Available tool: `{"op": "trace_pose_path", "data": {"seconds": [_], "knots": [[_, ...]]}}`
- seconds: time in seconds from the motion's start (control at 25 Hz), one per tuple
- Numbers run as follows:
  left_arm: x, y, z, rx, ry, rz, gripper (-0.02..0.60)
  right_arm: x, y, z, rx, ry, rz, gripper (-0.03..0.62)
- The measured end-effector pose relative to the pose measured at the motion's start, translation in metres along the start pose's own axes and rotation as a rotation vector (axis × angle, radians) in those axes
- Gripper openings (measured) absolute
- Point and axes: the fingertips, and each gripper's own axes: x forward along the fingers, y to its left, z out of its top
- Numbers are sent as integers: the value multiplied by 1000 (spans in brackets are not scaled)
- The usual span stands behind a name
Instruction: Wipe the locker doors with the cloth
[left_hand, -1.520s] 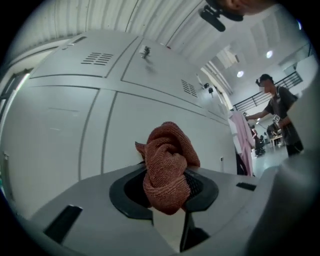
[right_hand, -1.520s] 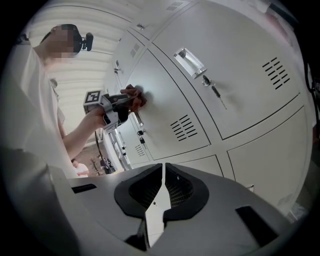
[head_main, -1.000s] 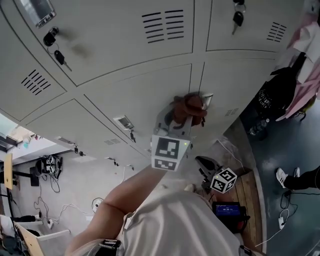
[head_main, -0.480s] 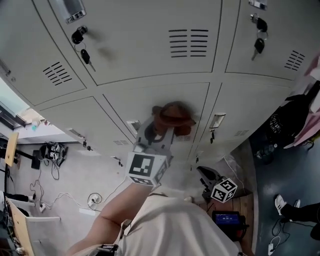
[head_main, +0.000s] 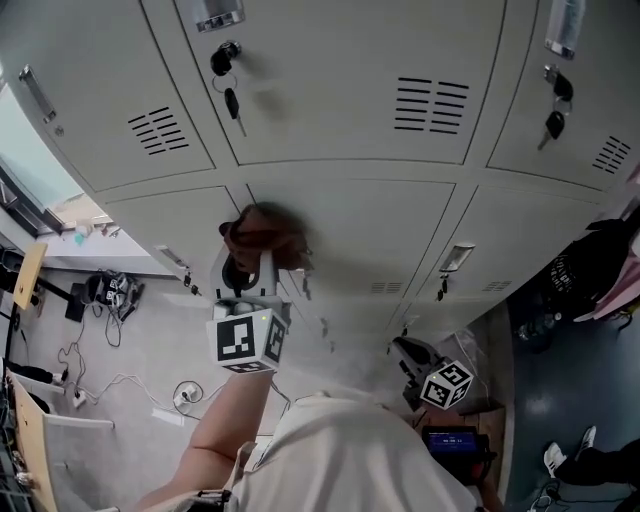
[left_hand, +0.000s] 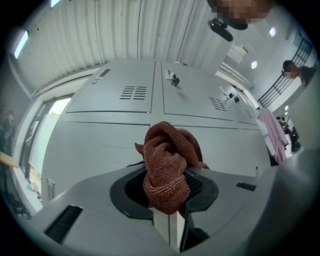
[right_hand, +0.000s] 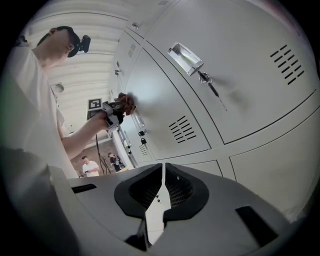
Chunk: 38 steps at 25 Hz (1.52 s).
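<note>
The cloth (left_hand: 169, 165), a rust-brown knitted wad, is bunched up and clamped between the jaws of the left gripper (head_main: 252, 262), which are closed on its lower part while the rest bulges out ahead of them. In the head view the wad is pressed against the grey lockers (head_main: 350, 60) in the second row down, at or just beside the seam (head_main: 262, 205) between two doors; which of the two it bears on I cannot tell. So the wiping looks under way, with cloth against metal and the arm stretched out to it. How much is done cannot be read from the surfaces: every door shows the same flat grey, with no damp streak, smear or dust line to set wiped from unwiped (a dry cloth would leave none anyway). The door above, with its key (head_main: 231, 102) hanging from the lock and its vents (head_main: 432, 104), and the doors to the right and further down all lie within the bank, so by my reckoning much could remain. The right gripper (right_hand: 162, 186) has its jaws brought together on nothing and hangs low by the person's waist, well apart from the cloth.
</note>
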Motion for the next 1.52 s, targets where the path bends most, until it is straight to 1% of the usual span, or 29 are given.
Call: {"op": "trace_pose_path", "data": {"seconds": [0.04, 0.12, 0.16, 0.28, 0.36, 0.52, 0.64, 0.72, 0.8, 0.88, 0.96, 1.08, 1.12, 1.32, 1.52], "knots": [[3, -11, 2, 14, 14, -33, 113, 3, 3, -1, -1, 1, 4, 29], [9, -46, 0, 46, 64, -128, 113, 4, 8, -6, -2, 4, 2, 29], [13, -68, 0, 59, 65, -181, 112, 3, 9, -7, 0, 4, -4, 29], [25, -135, 5, 71, 16, -331, 114, -6, 7, -10, 11, -7, -33, 29], [30, -172, 4, 76, 16, -405, 113, -15, 3, -11, 17, -18, -59, 29], [37, -229, 10, 73, 31, -508, 113, -38, -5, -12, 36, -46, -113, 29], [46, -261, 35, 57, -6, -568, 113, -51, -11, -11, 43, -58, -138, 29], [51, -271, 51, 32, -29, -588, 114, -54, -13, -10, 42, -62, -145, 29], [52, -266, 61, 15, -45, -580, 113, -55, -14, -8, 42, -66, -146, 29], [50, -246, 65, 8, -53, -551, 112, -52, -15, -6, 40, -65, -141, 29], [47, -218, 64, 3, -55, -512, 112, -45, -15, -6, 37, -57, -130, 29], [40, -170, 63, -35, -61, -439, 112, -29, -10, -7, 30, -37, -101, 29], [38, -154, 60, -36, -61, -416, 112, -23, -7, -7, 26, -29, -90, 29], [27, -73, 49, -3, -60, -290, 112, 6, 8, -7, 2, -1, -46, 29], [18, -4, 58, 13, -87, -172, 114, 22, 25, -14, -7, 21, -36, 29]]}}
